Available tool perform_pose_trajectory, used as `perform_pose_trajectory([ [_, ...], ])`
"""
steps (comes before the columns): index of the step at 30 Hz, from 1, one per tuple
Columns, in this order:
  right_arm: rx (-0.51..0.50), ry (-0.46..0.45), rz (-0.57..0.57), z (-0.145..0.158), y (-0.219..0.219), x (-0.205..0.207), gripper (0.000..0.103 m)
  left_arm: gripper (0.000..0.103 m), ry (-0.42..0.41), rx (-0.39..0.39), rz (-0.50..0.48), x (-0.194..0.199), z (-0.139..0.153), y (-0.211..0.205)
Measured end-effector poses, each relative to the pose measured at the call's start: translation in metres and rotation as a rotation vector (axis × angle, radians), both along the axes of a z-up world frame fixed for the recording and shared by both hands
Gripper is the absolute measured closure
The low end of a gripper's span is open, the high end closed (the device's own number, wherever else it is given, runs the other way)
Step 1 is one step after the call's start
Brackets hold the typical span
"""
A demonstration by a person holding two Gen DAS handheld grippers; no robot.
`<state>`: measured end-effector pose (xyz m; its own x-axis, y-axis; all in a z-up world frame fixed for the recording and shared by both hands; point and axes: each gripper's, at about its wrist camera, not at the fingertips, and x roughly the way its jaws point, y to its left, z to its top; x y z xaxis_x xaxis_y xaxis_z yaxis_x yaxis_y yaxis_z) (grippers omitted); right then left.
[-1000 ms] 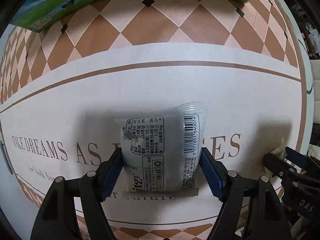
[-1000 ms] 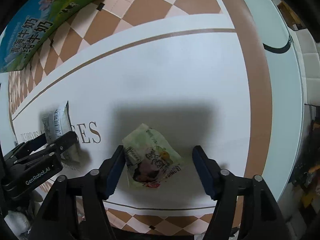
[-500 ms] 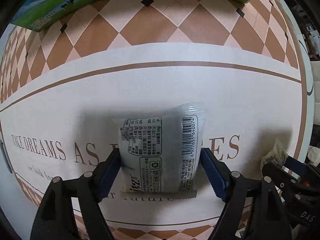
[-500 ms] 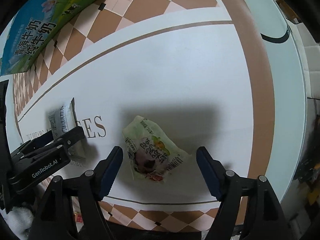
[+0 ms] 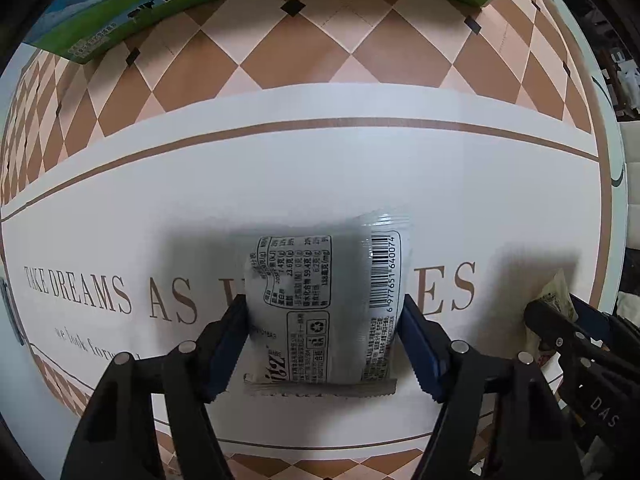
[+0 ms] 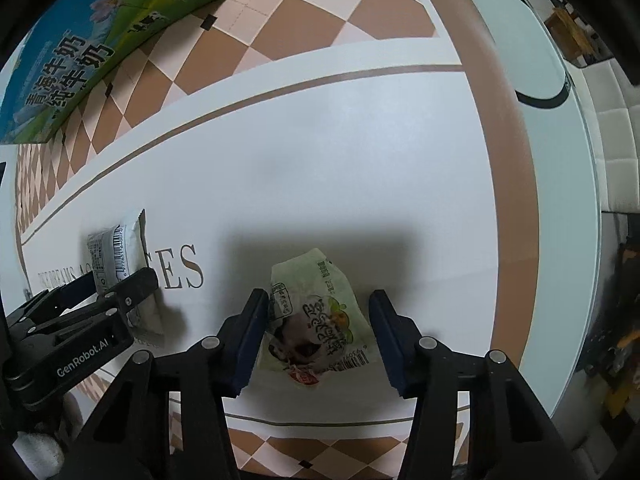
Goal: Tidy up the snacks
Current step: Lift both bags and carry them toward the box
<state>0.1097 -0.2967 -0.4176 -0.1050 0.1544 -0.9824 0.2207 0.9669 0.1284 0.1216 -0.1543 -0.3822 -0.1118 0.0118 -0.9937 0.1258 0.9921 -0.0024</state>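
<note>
A big table (image 5: 320,168) fills most of what I can see. Its smooth cloth is white in the middle, with a thin brown line and a border of brown and pink diamonds. Big brown letters run across it, but a packet covers some of them, so the words do not read whole. Past the far right edge, the room is dark and hard to make out.

At the back stands a green and blue milk box (image 6: 92,52) with cows and flowers on it. Its top is cut off.

The left gripper (image 5: 322,342) is black with blue pads (image 5: 226,346). Both pads press on the sides of a shiny grey snack packet (image 5: 326,308), so it is gripping it. The packet is puffy, with a barcode and small print facing up. It sits low over the white part of the cloth, and I cannot tell if it touches.

The right gripper (image 6: 314,334) stands wide apart around a crinkly green snack packet (image 6: 316,320) that lies flat on the white cloth near the front. The left pad is at the packet's edge, and the right one is clear of it.

From the left camera, only a small corner of the green packet peeks out behind the other gripper.
</note>
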Motion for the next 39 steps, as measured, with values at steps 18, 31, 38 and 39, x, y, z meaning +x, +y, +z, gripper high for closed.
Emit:
perform_pose_trajectory([
  [18,0.107,-0.065,-0.019,0.057,-0.010,0.015,0.050,0.032,-0.068,-0.082,0.024,0.005,0.040,0.019],
  [31,0.245,-0.288,0.012,0.182,0.002,0.080,0.050,0.032,-0.279,-0.189,0.043,0.061,0.159,0.047],
  [38,0.266,-0.377,0.012,0.210,0.026,0.149,0.050,0.032,-0.367,-0.163,0.032,0.137,0.192,0.070],
  [39,0.265,-0.382,0.012,0.211,0.028,0.161,0.050,0.032,-0.373,-0.153,0.032,0.147,0.192,0.071],
])
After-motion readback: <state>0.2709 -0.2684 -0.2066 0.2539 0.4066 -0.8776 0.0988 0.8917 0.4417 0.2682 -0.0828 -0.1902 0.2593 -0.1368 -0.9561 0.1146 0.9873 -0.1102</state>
